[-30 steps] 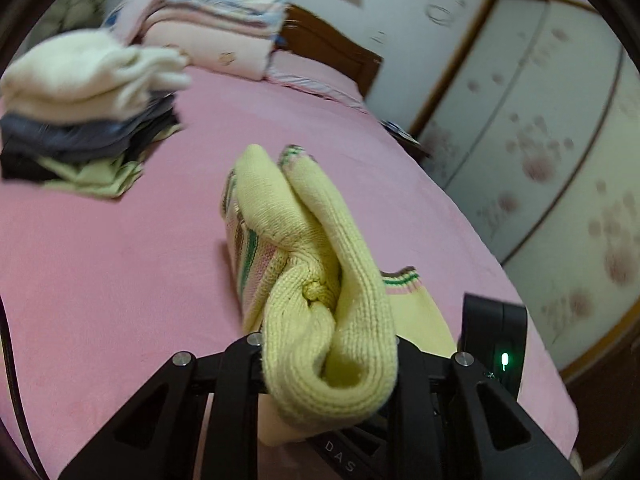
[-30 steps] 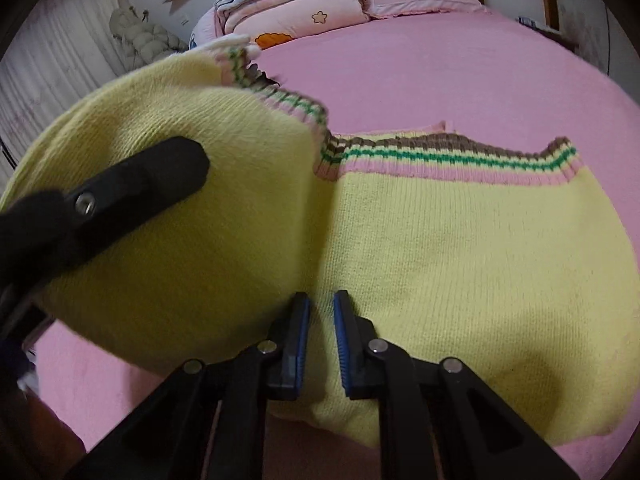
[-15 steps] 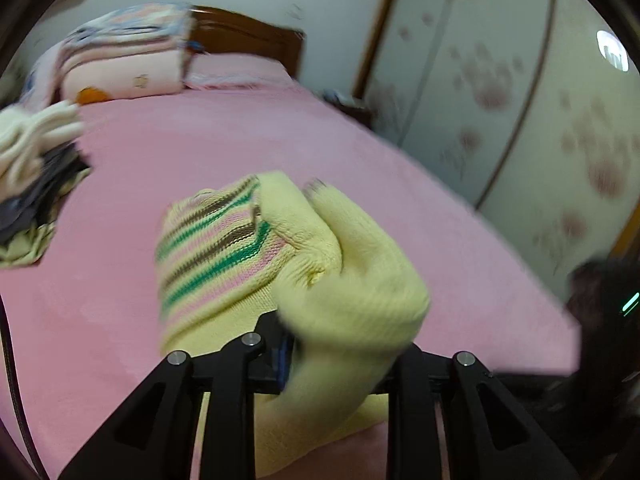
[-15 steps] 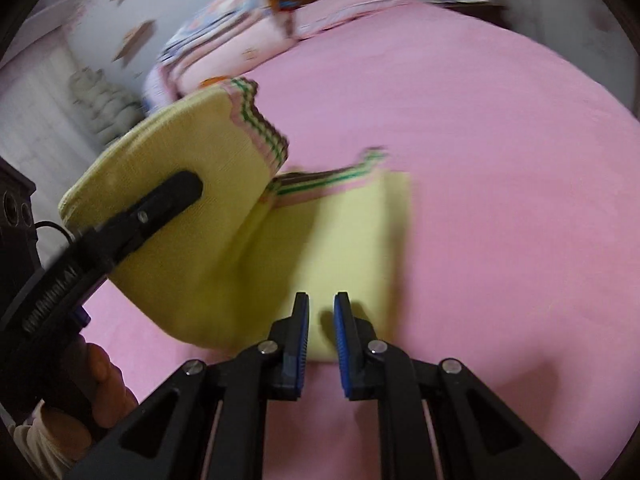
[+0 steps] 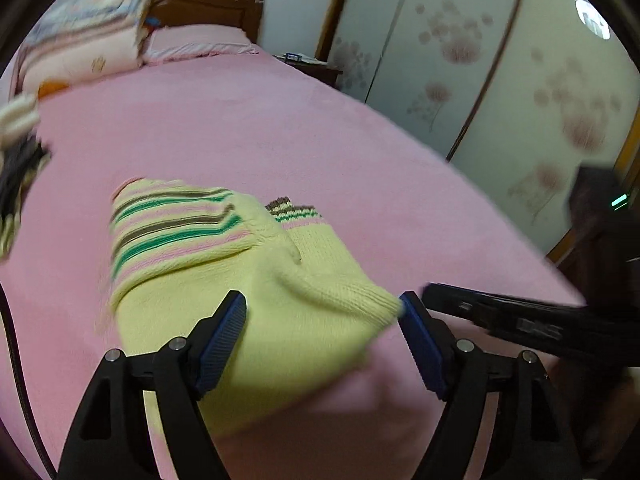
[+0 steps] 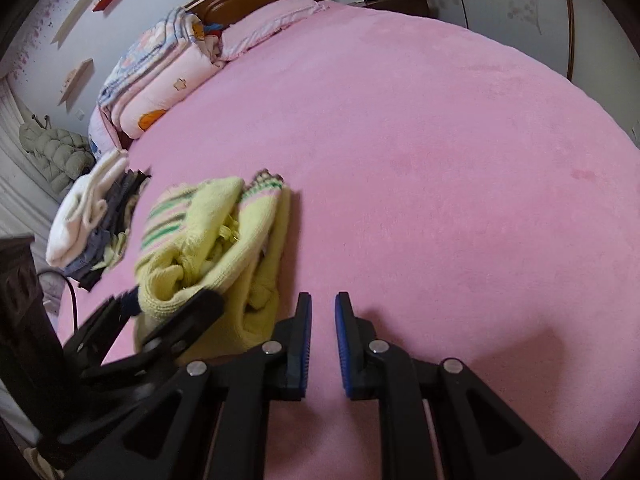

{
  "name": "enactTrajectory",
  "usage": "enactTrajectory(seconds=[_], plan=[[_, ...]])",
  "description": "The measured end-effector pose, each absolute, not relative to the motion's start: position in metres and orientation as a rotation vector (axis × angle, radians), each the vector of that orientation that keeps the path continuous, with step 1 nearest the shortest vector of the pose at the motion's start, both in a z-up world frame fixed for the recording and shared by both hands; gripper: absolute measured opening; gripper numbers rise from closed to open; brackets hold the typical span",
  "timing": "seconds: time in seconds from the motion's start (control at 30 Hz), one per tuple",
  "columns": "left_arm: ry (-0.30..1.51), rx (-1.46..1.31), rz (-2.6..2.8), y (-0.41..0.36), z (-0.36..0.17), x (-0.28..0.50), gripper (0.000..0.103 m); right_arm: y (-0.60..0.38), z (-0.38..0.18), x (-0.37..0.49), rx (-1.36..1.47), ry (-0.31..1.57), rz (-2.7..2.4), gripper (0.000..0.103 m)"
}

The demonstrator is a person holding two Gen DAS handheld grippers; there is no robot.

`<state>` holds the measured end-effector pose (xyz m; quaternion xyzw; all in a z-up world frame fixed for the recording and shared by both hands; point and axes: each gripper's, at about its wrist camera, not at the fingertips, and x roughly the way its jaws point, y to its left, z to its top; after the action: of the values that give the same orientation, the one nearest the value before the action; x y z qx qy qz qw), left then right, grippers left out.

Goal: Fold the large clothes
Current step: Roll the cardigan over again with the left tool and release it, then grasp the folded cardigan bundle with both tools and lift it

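Note:
A yellow knit sweater (image 5: pixel 248 280) with green, brown and pink stripes lies folded in a bundle on the pink bed (image 5: pixel 280 132). My left gripper (image 5: pixel 322 312) is open, its blue pads either side of the sweater's near edge, not clamping it. In the right wrist view the sweater (image 6: pixel 216 240) lies left of centre with the left gripper (image 6: pixel 168 312) at its near end. My right gripper (image 6: pixel 323 312) is nearly closed with a narrow gap, empty, over bare bedspread to the right of the sweater.
A stack of folded clothes (image 6: pixel 92 216) with a white item on top sits left of the sweater. Folded quilts (image 6: pixel 160 76) and a pillow (image 6: pixel 272 20) lie at the headboard. Wardrobe doors (image 5: pixel 500 80) stand along the right side of the bed.
My left gripper has opened and let go of the sweater, which now rests folded on the bed. My right gripper has drawn back to the right, away from the sweater.

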<state>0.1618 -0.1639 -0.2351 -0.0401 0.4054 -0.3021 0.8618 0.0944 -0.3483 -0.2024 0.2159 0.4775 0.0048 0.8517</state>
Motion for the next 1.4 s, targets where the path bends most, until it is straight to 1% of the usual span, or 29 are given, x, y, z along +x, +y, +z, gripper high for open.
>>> enactTrajectory(seconds=[0.13, 0.17, 0.23, 0.27, 0.3, 0.43, 0.47, 0.5, 0.53, 0.57, 0.67, 0.77, 0.83, 0.93, 1.03, 1.07, 1.1, 1.13, 1.17, 1.2, 1.27, 1.4], plan=[[0.811, -0.27, -0.585, -0.111, -0.209, 0.161, 0.085, -0.343, -0.186, 0.096, 0.47, 0.977, 0.065, 0.013], [0.812, -0.287, -0.535, -0.099, -0.209, 0.166, 0.086, -0.338, -0.182, 0.1, 0.471, 0.972, 0.087, 0.017], [0.844, -0.284, -0.45, -0.086, -0.216, 0.174, 0.087, -0.324, -0.174, 0.109, 0.458, 0.964, 0.137, 0.027], [0.873, -0.275, -0.401, -0.082, -0.223, 0.181, 0.087, -0.317, -0.171, 0.114, 0.452, 0.966, 0.16, 0.035], [0.912, -0.268, -0.362, -0.078, -0.233, 0.188, 0.087, -0.31, -0.17, 0.119, 0.451, 0.969, 0.186, 0.039], [0.996, -0.308, -0.322, -0.068, -0.261, 0.2, 0.086, -0.279, -0.181, 0.14, 0.412, 1.026, 0.252, 0.039], [1.005, -0.319, -0.324, -0.069, -0.265, 0.2, 0.086, -0.273, -0.185, 0.143, 0.383, 1.042, 0.252, 0.039], [1.008, -0.32, -0.326, -0.07, -0.268, 0.2, 0.086, -0.267, -0.19, 0.145, 0.347, 1.061, 0.249, 0.033], [1.007, -0.314, -0.328, -0.071, -0.271, 0.198, 0.086, -0.262, -0.195, 0.145, 0.309, 1.069, 0.238, 0.02], [1.004, -0.296, -0.332, -0.073, -0.274, 0.196, 0.086, -0.261, -0.198, 0.143, 0.292, 1.067, 0.225, 0.012], [1.029, -0.235, -0.342, -0.082, -0.286, 0.193, 0.087, -0.277, -0.208, 0.128, 0.405, 1.021, 0.188, 0.011], [1.082, -0.23, -0.363, -0.083, -0.307, 0.194, 0.087, -0.29, -0.247, 0.114, 0.527, 1.089, 0.157, 0.012], [1.077, -0.229, -0.368, -0.082, -0.312, 0.192, 0.088, -0.296, -0.264, 0.107, 0.605, 1.091, 0.159, 0.011], [1.064, -0.21, -0.368, -0.08, -0.306, 0.189, 0.088, -0.296, -0.258, 0.107, 0.595, 1.088, 0.173, 0.011], [1.088, -0.212, -0.365, -0.074, -0.297, 0.19, 0.089, -0.289, -0.238, 0.108, 0.518, 1.101, 0.186, 0.021], [1.094, -0.209, -0.361, -0.071, -0.292, 0.19, 0.091, -0.288, -0.23, 0.108, 0.491, 1.104, 0.186, 0.032], [1.098, -0.204, -0.36, -0.068, -0.286, 0.19, 0.096, -0.286, -0.219, 0.107, 0.457, 1.096, 0.187, 0.046], [1.097, -0.2, -0.361, -0.065, -0.278, 0.189, 0.099, -0.288, -0.213, 0.105, 0.442, 1.08, 0.19, 0.053], [1.092, -0.195, -0.362, -0.062, -0.27, 0.188, 0.102, -0.289, -0.202, 0.104, 0.409, 1.06, 0.187, 0.069], [1.088, -0.189, -0.363, -0.058, -0.263, 0.187, 0.102, -0.29, -0.195, 0.102, 0.385, 1.045, 0.184, 0.082], [1.098, -0.16, -0.375, -0.054, -0.252, 0.189, 0.102, -0.295, -0.183, 0.104, 0.35, 1.038, 0.188, 0.087], [1.099, -0.095, -0.382, -0.052, -0.236, 0.195, 0.103, -0.307, -0.181, 0.115, 0.347, 1.068, 0.2, 0.087]])
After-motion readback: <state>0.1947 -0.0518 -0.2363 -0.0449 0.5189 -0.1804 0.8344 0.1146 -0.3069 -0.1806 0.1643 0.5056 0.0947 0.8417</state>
